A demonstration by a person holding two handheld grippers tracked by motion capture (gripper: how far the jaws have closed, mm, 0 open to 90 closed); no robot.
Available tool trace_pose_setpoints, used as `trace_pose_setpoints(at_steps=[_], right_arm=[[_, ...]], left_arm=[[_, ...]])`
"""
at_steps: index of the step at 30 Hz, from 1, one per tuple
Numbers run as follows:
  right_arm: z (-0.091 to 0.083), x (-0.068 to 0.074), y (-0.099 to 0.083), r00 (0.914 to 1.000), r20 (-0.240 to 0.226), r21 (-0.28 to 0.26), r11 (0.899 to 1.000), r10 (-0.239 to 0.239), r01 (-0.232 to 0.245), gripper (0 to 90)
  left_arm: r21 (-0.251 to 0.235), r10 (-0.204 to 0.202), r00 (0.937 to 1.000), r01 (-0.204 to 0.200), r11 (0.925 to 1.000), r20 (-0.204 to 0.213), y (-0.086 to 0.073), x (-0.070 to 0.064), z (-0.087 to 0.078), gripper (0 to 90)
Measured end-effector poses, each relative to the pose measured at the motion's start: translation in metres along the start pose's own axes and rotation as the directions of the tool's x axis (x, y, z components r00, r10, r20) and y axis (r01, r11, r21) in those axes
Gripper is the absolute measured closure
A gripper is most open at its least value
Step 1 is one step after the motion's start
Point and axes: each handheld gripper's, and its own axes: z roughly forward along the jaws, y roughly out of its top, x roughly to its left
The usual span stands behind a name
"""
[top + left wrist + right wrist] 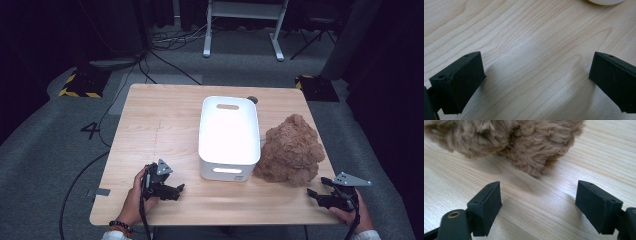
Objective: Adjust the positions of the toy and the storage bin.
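Both grippers wide apart, holding nothing
High view shows white bin (229, 137) beside plush toy (291, 150); right gripper (537, 202) faces its fur, near; left gripper (536, 77) over bare table (524, 37).

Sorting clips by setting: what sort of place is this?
Likely a lab or studio: a wooden table on grey carpet, hazard-striped floor plates, loose cables, dark curtains around.

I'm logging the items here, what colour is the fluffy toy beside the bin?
Light brown; the fluffy toy shows best in the right gripper view.
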Motion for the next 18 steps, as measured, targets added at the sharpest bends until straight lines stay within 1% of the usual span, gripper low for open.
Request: trace_pose_setpoints(at_steps=[3, 4, 5, 6, 7, 8, 10, 11, 13, 14, 15, 16, 17, 18], right_arm=[[0.0, -0.001, 0.0, 1.0, -0.005, 0.0, 1.0, -0.003, 0.003, 20.9], [0.0, -0.001, 0.0, 1.0, -0.005, -0.001, 1.0, -0.004, 0.004, 20.9], [0.0, -0.001, 0.0, 1.0, -0.004, 0.001, 1.0, -0.004, 0.004, 20.9], [0.0, -0.001, 0.0, 1.0, -0.003, 0.0, 1.0, -0.003, 0.003, 20.9], [0.0, -0.001, 0.0, 1.0, -0.003, 0.001, 1.0, -0.003, 0.003, 20.9], [-0.001, -0.001, 0.0, 1.0, -0.002, 0.002, 1.0, -0.002, 0.002, 20.9], [-0.001, 0.0, 0.0, 1.0, 0.0, 0.009, 1.0, -0.003, 0.003, 20.9], [-0.002, 0.0, 0.001, 0.9999, -0.002, 0.017, 1.0, -0.012, 0.012, 20.9], [-0.003, -0.001, 0.001, 0.9999, -0.004, 0.027, 1.0, -0.014, 0.014, 20.8], [-0.005, -0.002, 0.0, 1.0, 0.008, 0.037, 0.999, -0.006, 0.005, 20.8], [-0.006, -0.003, 0.0, 0.9999, 0.015, 0.031, 1.0, -0.004, 0.003, 21.7], [-0.008, -0.003, -0.001, 1.0, 0.009, 0.02, 1.0, 0.004, -0.004, 21.6], [-0.01, -0.003, -0.001, 1.0, -0.009, 0.003, 1.0, 0.005, -0.005, 20.9], [-0.01, -0.003, -0.001, 1.0, -0.009, 0.003, 1.0, 0.005, -0.005, 20.9]], left_arm=[[-0.002, -0.007, 1.0, 0.007, 1.0, 0.003, -0.001, -0.001, 0.0, 0.0], [-0.001, -0.002, 1.0, 0.002, 1.0, 0.001, -0.001, 0.0, -0.001, 0.1], [-0.004, -0.007, 0.9999, 0.007, 1.0, 0.01, -0.002, -0.001, -0.001, 0.1], [-0.002, 0.002, 1.0, -0.002, 1.0, 0.008, -0.003, 0.0, -0.002, 0.1], [-0.003, -0.002, 0.9999, 0.002, 1.0, 0.011, -0.003, -0.001, -0.002, 0.1], [-0.003, 0.003, 1.0, -0.003, 1.0, 0.008, -0.004, -0.001, -0.003, 0.1], [-0.001, 0.005, 0.9999, -0.005, 1.0, 0.013, -0.006, -0.002, -0.005, 0.1], [-0.002, 0.009, 0.9999, -0.009, 1.0, 0.01, -0.007, -0.002, -0.005, 0.1], [-0.003, 0.005, 0.9999, -0.005, 1.0, 0.012, -0.008, -0.003, -0.006, 0.1], [-0.001, 0.023, 0.9995, -0.023, 0.9997, 0.023, -0.009, -0.003, -0.007, 0.1], [-0.001, 0.023, 0.9995, -0.023, 0.9997, 0.023, -0.009, -0.003, -0.007, 0.1], [-0.002, 0.023, 0.9993, -0.023, 0.9997, 0.03, -0.01, -0.004, -0.008, 0.1], [-0.005, 0.03, 0.9991, -0.029, 0.9996, 0.03, -0.011, -0.003, -0.009, 0.1], [-0.005, 0.03, 0.9991, -0.029, 0.9996, 0.03, -0.011, -0.003, -0.009, 0.1]])
